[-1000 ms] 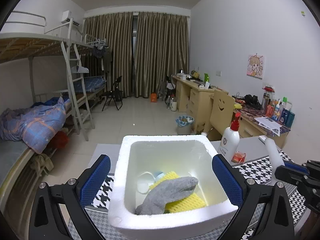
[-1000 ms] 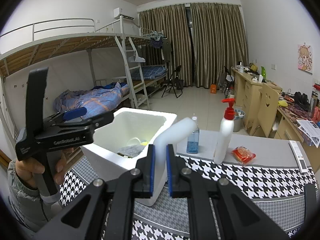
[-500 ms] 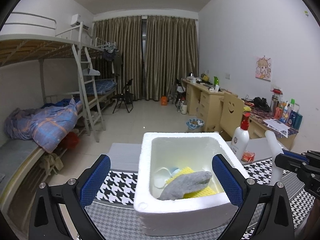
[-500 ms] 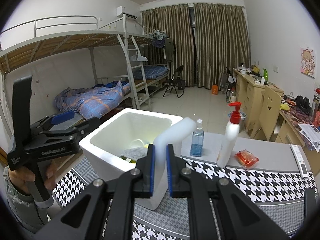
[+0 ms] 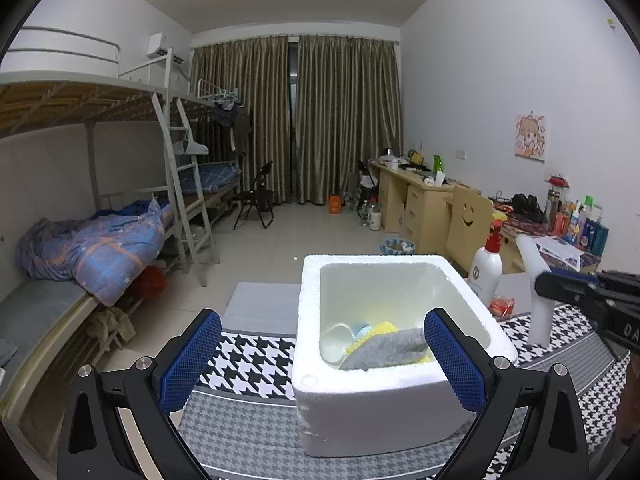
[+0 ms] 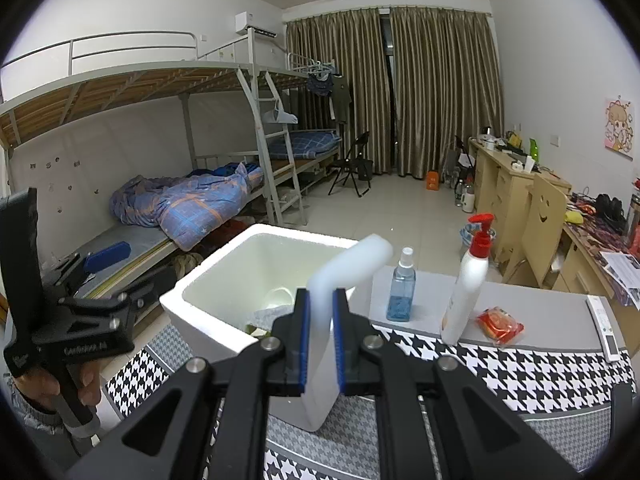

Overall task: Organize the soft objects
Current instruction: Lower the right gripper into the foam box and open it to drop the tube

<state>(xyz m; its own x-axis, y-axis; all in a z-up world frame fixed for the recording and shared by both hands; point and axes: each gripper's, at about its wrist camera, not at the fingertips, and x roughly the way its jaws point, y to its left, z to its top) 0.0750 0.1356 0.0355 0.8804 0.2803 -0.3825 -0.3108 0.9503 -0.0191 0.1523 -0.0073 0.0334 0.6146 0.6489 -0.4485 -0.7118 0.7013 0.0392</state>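
White foam strip [image 6: 349, 258], smooth, bent at its top, clenched in your right gripper [image 6: 320, 344] beside the foam box [image 6: 224, 296], your left gripper [image 5: 322, 354] spread wide, empty.

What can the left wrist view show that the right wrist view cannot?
Only the left wrist view shows the grey cloth on the yellow sponge inside the box. Only the right wrist view shows the blue spray bottle and the hand on the left gripper. Both show the white foam box, pump bottle and bent foam piece.
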